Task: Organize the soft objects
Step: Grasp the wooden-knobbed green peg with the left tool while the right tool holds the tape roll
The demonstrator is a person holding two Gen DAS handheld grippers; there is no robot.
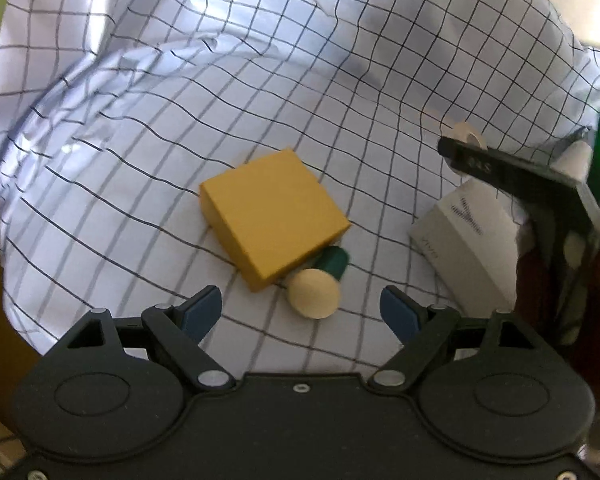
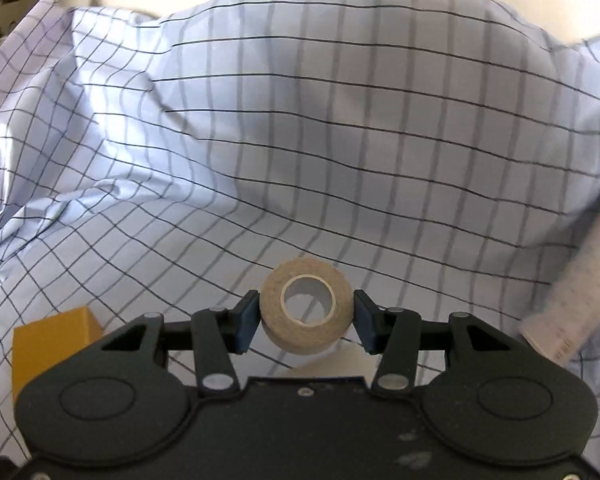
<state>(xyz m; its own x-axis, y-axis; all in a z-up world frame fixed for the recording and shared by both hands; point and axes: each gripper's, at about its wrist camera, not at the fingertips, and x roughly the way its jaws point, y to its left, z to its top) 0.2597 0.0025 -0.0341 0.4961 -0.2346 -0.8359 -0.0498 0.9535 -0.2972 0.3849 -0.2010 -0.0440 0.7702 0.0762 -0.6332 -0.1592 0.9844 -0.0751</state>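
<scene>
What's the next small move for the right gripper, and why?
Probably carry the tape roll clear of the checked cloth toward wherever it belongs. The right gripper has its jaws pressed on the roll's sides, and the roll looks lifted off the cloth.

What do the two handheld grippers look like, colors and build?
Both look alike: a black plastic body with two round discs, black linkage arms joined by silver rivets, and blue pads on the fingertips. That shows on the left gripper and on the right gripper.
</scene>
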